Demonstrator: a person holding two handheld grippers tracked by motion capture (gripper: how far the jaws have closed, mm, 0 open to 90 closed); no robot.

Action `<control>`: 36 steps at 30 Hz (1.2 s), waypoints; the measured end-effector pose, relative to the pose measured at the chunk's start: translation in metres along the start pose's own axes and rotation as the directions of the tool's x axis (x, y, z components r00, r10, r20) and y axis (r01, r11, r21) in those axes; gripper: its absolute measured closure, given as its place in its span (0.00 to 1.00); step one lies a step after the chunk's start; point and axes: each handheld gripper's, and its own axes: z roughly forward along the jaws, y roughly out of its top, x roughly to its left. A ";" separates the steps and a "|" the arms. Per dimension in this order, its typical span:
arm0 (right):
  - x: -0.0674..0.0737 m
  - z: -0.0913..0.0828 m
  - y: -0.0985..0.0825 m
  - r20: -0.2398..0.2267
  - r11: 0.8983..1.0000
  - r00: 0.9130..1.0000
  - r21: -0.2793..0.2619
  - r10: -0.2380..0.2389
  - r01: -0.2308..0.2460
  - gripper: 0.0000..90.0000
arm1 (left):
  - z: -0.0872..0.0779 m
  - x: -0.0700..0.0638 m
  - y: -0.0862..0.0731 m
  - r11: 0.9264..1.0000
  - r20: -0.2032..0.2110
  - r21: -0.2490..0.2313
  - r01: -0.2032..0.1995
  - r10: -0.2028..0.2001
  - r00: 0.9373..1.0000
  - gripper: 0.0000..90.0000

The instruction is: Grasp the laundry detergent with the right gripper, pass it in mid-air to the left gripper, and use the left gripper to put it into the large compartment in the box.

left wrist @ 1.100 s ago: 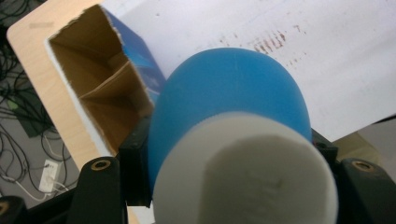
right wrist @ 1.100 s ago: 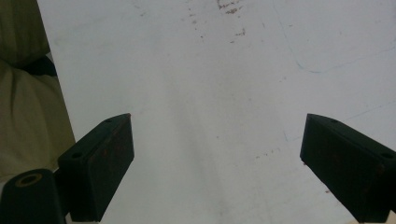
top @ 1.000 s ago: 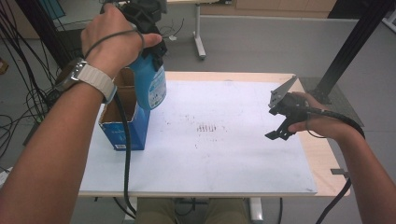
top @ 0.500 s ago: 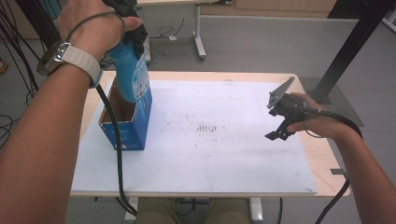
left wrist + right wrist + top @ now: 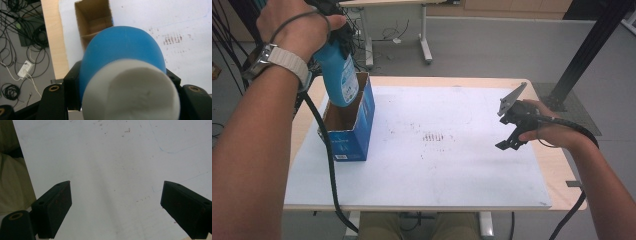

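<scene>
Left tongs (image 5: 334, 35) carried the clamped blue bottle (image 5: 339, 75), seemingly over the box (image 5: 354, 132); right tongs (image 5: 512, 127) apart

The left gripper (image 5: 337, 35) was raised high, its fingers (image 5: 72, 92) clamped tight. The right gripper (image 5: 512, 131) hovered low, fingers (image 5: 56, 207) spread wide, empty.

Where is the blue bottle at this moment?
In the high view it is at upper left: the blue bottle is clamped in the left gripper, above the open blue box.

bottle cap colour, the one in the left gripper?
White cap on a blue bottle; clearest in the left gripper view.
</scene>
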 end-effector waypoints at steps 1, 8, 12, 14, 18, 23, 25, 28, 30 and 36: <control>0.000 0.001 0.000 -0.002 1.000 1.000 0.001 0.002 -0.002 0.11 | 0.003 0.002 0.000 1.000 -0.008 0.005 0.008 -0.008 1.000 0.42; -0.002 0.006 0.002 -0.007 1.000 1.000 0.005 0.004 -0.003 0.11 | 0.020 0.013 0.001 0.999 -0.021 0.023 0.033 -0.033 0.999 0.42; -0.003 0.007 0.004 -0.011 1.000 1.000 0.010 0.005 -0.005 0.11 | 0.027 0.017 0.002 0.999 -0.016 0.030 0.044 -0.043 0.999 0.42; -0.004 0.007 0.004 -0.008 1.000 1.000 0.011 0.009 -0.008 0.11 | 0.030 0.019 0.002 0.999 -0.015 0.028 0.042 -0.041 0.999 0.42; -0.005 0.007 0.004 -0.010 1.000 1.000 0.010 0.013 -0.013 0.11 | 0.037 0.021 0.002 0.999 -0.016 0.023 0.049 -0.048 0.999 0.42; -0.005 0.008 0.003 -0.011 1.000 1.000 0.014 0.016 -0.016 0.11 | 0.045 0.023 0.002 0.998 -0.015 0.016 0.060 -0.059 0.998 0.42; -0.005 0.008 0.002 -0.011 1.000 1.000 0.015 0.020 -0.020 0.11 | 0.048 0.024 0.002 0.998 -0.017 0.013 0.060 -0.060 0.998 0.42; -0.004 0.009 0.001 -0.011 1.000 1.000 0.013 0.023 -0.023 0.11 | 0.054 0.025 0.001 0.998 -0.019 0.012 0.066 -0.065 0.998 0.42; -0.004 0.009 0.000 -0.010 1.000 1.000 0.014 0.026 -0.026 0.11 | 0.058 0.025 0.001 0.998 -0.020 0.008 0.066 -0.066 0.998 0.42; -0.004 0.012 -0.002 -0.015 0.999 0.999 0.015 0.030 -0.030 0.11 | 0.069 0.024 0.001 0.998 -0.021 0.022 0.065 -0.064 0.998 0.42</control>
